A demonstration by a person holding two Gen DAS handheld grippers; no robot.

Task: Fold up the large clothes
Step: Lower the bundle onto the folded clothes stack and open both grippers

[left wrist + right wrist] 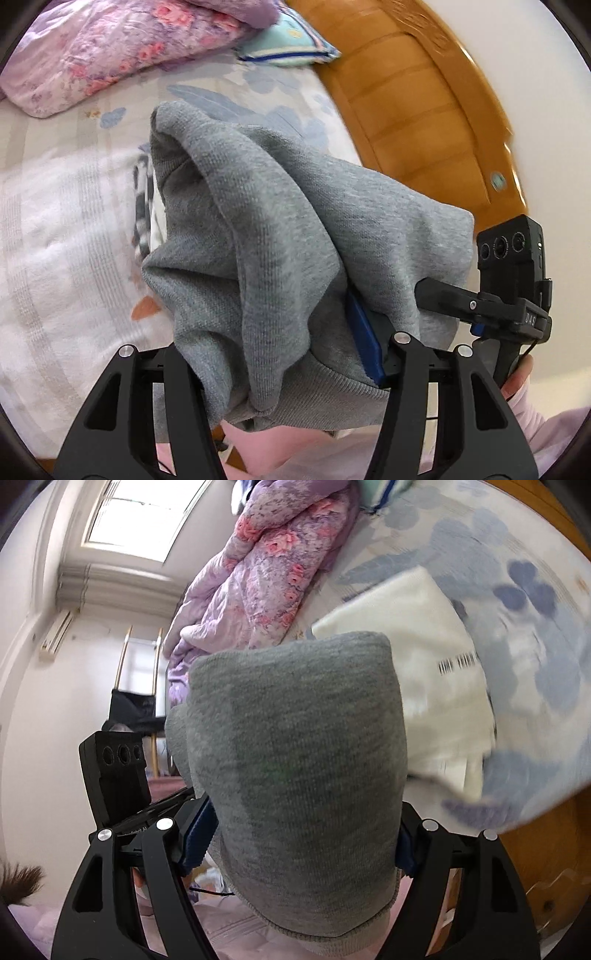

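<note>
Left tool (280, 354) and right tool (301, 843) each pinching grey sweatshirt (258, 236) (bunched), above bed edge (517, 812).

Matt grey knit sweatshirt (295, 757)

Grey sweatshirt (258, 236) drapes over left tool (280, 369), hiding its left finger and the tips. In the right view, sweatshirt (295, 757) covers right tool (299, 842) fingertips too. Bedsheet (517, 627) and white garment (424, 635) smeared by blur. Quilt (110, 48) cut off at the frame edge.
</note>
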